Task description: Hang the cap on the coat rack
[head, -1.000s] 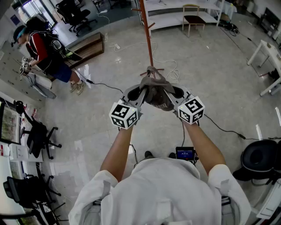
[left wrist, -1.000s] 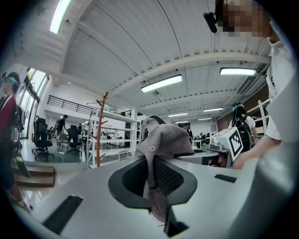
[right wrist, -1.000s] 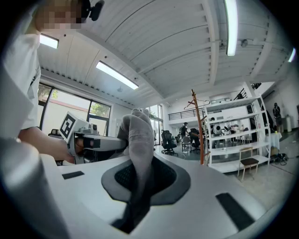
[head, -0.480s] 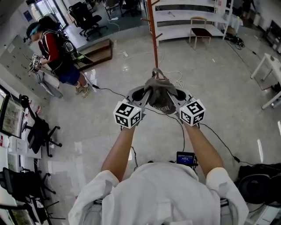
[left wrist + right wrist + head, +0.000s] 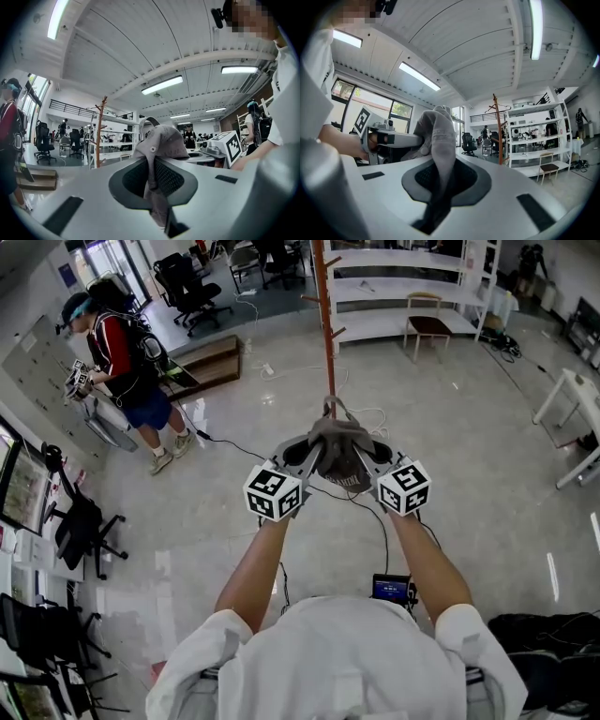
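No words, brands or numbers are showing clearly enough to read, not even on the cap [image 5: 339, 448]. The left cube [image 5: 273, 491] and right cube [image 5: 404, 487] are carrying only black-and-white square patterns. The small screen [image 5: 392, 589] below them is glowing blue, illegible.

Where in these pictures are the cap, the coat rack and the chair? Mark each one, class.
cap [image 5: 339, 451], head view, on its grey crown.
coat rack [image 5: 327, 324], head view, on its reddish pole.
chair [image 5: 428, 324], head view, on its dark seat.

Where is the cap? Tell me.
Head view, centre: the cap is pinched between the left gripper and right gripper, with the coat rack beyond it.
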Demonstrator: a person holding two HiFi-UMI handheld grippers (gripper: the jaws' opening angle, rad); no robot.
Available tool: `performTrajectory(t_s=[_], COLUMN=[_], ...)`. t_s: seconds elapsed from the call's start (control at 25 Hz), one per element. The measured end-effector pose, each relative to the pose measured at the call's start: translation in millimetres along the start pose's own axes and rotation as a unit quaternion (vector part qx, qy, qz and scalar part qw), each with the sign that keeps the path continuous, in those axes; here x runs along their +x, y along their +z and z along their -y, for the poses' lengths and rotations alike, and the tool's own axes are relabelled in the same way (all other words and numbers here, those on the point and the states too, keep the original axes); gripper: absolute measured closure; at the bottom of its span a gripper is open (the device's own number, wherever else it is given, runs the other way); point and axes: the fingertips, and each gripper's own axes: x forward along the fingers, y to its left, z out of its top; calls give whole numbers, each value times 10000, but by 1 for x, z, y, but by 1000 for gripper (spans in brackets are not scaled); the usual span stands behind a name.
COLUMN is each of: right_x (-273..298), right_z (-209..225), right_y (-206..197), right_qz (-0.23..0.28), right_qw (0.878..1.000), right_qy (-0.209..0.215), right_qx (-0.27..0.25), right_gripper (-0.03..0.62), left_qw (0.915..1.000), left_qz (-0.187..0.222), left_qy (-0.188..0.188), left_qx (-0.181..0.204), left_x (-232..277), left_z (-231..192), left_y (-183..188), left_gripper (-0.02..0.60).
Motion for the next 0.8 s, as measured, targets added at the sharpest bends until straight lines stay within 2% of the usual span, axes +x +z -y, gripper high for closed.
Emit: performTrajectory(t_s=[0.4,0.8], right_x=[-21,19], right_z=[33,71], right_y=[-12,-40], right_qz=[5,-152], right_qw=[9997,9991], right_qy=[142,54], right_qx=[176,397], right_gripper=[549,550], left_qw=[9999,9994], left_qz=[-55,-136], left_qy=[73,30], left_qx=[-138,-317], left_x=[31,71], left_z=[23,-17], left_y=[-11,-36], left_gripper=[546,546])
